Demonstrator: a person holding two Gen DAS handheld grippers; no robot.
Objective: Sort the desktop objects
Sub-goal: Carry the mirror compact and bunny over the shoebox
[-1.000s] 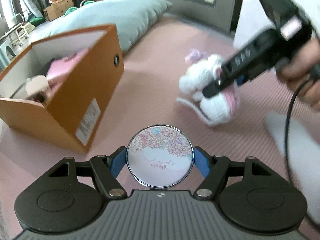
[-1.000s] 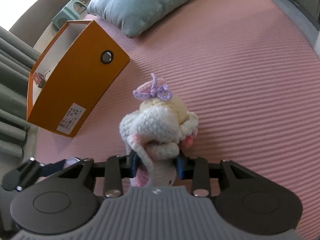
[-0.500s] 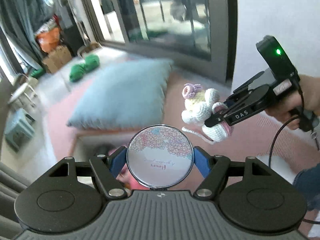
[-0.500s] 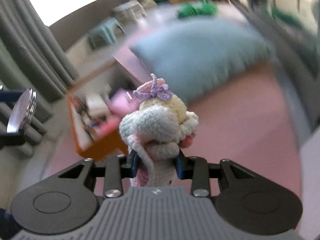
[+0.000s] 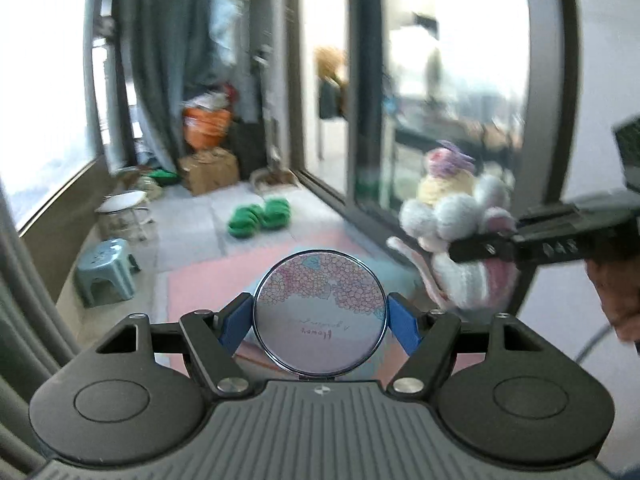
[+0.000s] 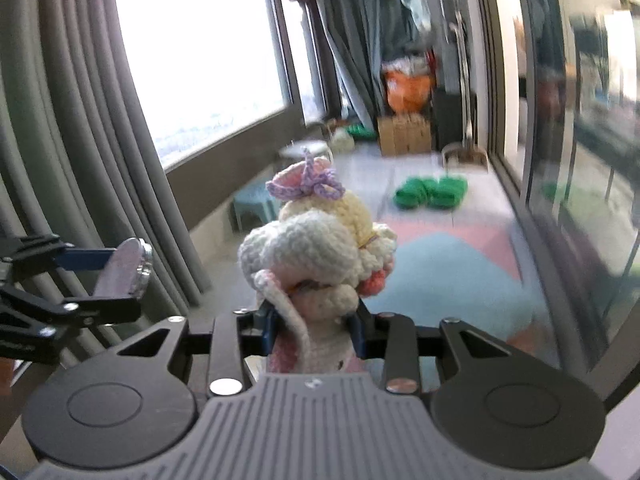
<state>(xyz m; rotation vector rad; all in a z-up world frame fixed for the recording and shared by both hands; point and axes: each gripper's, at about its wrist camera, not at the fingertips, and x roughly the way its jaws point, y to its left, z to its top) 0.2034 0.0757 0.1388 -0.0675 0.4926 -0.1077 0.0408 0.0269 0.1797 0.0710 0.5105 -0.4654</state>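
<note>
Two hand-held grippers were raised in the air above the floor. Left hand-held gripper [image 5: 320, 320]: blue pads pinched a round compact mirror [image 5: 320, 312] by its opposite edges, floral lid facing the camera. Right hand-held gripper [image 6: 314, 330]: jaws clamped on the lower body of a crocheted doll [image 6: 316, 248], white and cream with a purple bow, held upright. Beyond: green slippers [image 6: 430, 192] on the floor, a blue stool [image 5: 106, 272], and grey curtains [image 6: 80, 140].
</note>
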